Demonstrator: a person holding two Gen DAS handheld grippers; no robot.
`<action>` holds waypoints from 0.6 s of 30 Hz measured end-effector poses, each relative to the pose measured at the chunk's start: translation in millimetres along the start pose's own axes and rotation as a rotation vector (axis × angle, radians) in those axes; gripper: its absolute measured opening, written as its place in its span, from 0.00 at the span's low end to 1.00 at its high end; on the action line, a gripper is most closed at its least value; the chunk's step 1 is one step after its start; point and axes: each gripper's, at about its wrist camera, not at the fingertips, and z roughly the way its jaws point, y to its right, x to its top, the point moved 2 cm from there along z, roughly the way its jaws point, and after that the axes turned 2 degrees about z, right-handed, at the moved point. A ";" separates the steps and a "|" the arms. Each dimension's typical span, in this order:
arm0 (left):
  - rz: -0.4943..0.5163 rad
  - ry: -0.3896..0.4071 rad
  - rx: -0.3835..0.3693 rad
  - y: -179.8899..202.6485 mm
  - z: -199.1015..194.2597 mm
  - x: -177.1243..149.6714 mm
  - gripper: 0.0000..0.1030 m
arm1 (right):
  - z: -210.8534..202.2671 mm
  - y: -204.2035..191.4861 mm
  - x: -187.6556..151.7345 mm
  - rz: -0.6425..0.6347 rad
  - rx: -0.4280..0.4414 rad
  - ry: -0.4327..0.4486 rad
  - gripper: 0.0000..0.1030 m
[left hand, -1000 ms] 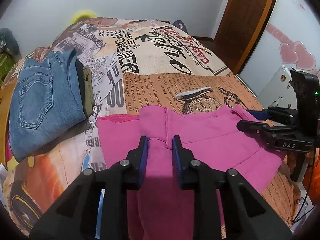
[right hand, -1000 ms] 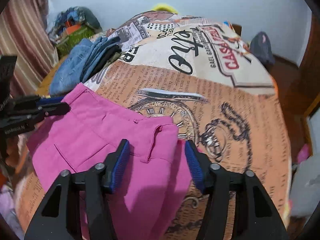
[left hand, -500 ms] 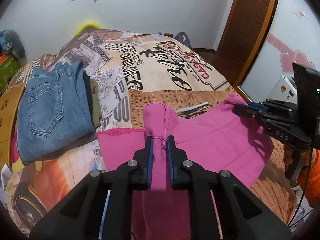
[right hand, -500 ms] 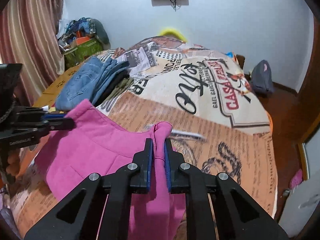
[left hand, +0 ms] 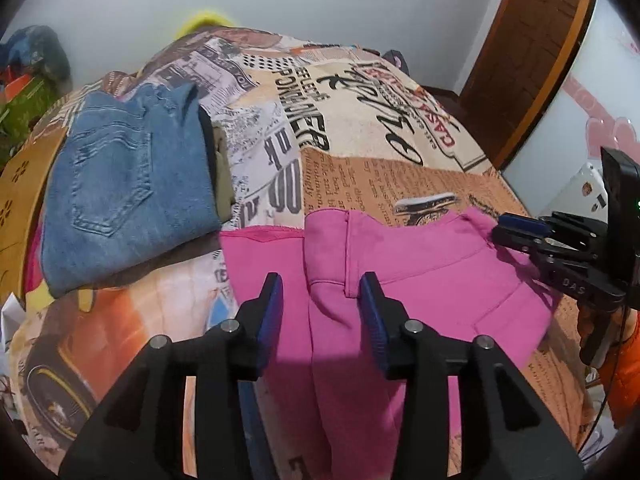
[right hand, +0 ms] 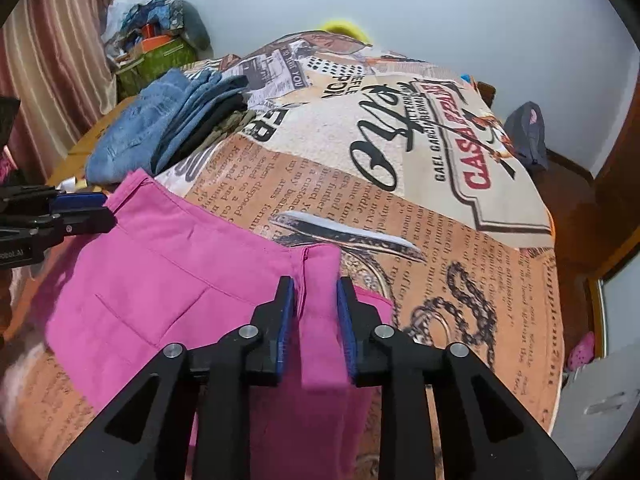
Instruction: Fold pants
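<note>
Both grippers have let go since half a second ago, when each was pinched tight on a corner of the pink pants (left hand: 420, 264). Now the left gripper (left hand: 320, 300) stands with its jaws wide, having just been opening, and the waistband lies loose between the blue pads (left hand: 270, 312) without being pressed. The right gripper (right hand: 316, 304) has also just been opening, though less; a fold of pink cloth sits in the narrow gap, and I cannot tell whether it brushes the pads. The pants now lie flatter on the printed bedspread (right hand: 400, 168), waist end away from me, just beside the folded jeans (left hand: 124, 184). Their legs run under the grippers and off the bottom of both views. Darker clothes under the jeans show only as edges.
</note>
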 end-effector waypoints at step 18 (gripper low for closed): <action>-0.112 -0.071 -0.021 -11.9 -14.7 -48.3 0.54 | -32.2 17.5 -38.0 0.115 0.013 -0.006 0.53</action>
